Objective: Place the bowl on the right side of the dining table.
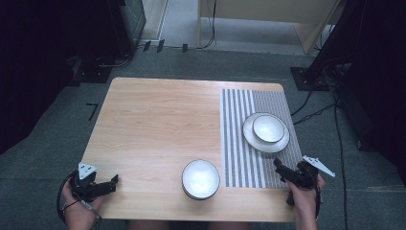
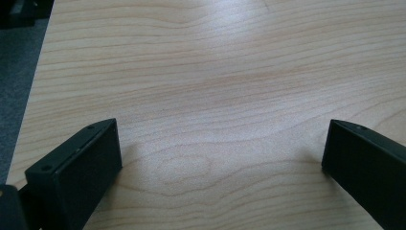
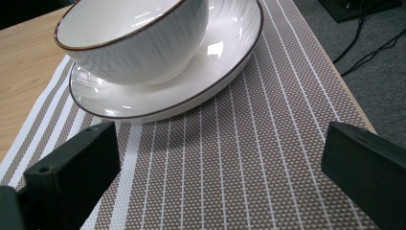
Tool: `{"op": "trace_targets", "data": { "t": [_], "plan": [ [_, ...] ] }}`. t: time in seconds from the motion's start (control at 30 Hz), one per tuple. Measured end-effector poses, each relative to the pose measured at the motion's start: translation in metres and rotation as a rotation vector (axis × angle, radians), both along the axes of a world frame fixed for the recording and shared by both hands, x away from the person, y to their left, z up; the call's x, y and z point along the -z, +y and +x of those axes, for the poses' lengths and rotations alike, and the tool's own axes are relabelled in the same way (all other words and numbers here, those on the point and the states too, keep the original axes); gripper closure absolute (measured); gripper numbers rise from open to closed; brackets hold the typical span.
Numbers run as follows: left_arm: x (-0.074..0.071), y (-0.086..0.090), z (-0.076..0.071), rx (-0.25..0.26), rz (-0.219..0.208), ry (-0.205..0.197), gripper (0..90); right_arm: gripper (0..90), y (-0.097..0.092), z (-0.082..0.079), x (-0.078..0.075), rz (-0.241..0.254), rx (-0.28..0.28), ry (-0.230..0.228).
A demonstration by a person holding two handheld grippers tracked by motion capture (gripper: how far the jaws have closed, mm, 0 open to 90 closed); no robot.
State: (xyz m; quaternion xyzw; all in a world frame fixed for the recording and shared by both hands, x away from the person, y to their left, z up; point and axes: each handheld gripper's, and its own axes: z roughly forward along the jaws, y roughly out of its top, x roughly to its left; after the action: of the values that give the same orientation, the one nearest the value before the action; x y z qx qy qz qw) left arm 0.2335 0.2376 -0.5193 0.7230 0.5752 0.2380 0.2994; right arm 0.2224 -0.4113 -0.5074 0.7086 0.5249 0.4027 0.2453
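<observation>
A white bowl with a dark rim [image 1: 268,128] [image 3: 129,33] sits in a white plate [image 1: 282,142] [image 3: 191,86] on the striped brown placemat [image 1: 239,143] [image 3: 249,172] at the table's right. Another white bowl [image 1: 200,178] rests on the bare wood near the front edge. My right gripper [image 1: 277,164] [image 3: 220,139] is open, low over the placemat, just short of the plate's near rim. My left gripper [image 1: 114,181] [image 2: 221,139] is open at the front left corner, with bare wood between its jaws.
The wooden table [image 1: 158,120] [image 2: 215,72] has its left edge close to my left gripper. The placemat's right edge runs along the table's right edge [image 3: 352,103]. Grey carpet, cables [image 1: 311,112] and dark stands surround the table.
</observation>
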Motion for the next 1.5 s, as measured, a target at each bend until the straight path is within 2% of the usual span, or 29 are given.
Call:
{"op": "trace_targets", "data": {
  "t": [0.4, 1.5],
  "plan": [
    [0.0, 0.0, 0.0, 0.004, -0.001, 0.0, 0.0, 0.0, -0.003, -0.009, 0.005, -0.021, -0.016, 0.014],
    [0.0, 0.0, 0.0, 0.013, -0.001, 0.001, 0.0, 0.0, -0.016, -0.045, 0.01, -0.076, -0.063, 0.057]
  ]
}}
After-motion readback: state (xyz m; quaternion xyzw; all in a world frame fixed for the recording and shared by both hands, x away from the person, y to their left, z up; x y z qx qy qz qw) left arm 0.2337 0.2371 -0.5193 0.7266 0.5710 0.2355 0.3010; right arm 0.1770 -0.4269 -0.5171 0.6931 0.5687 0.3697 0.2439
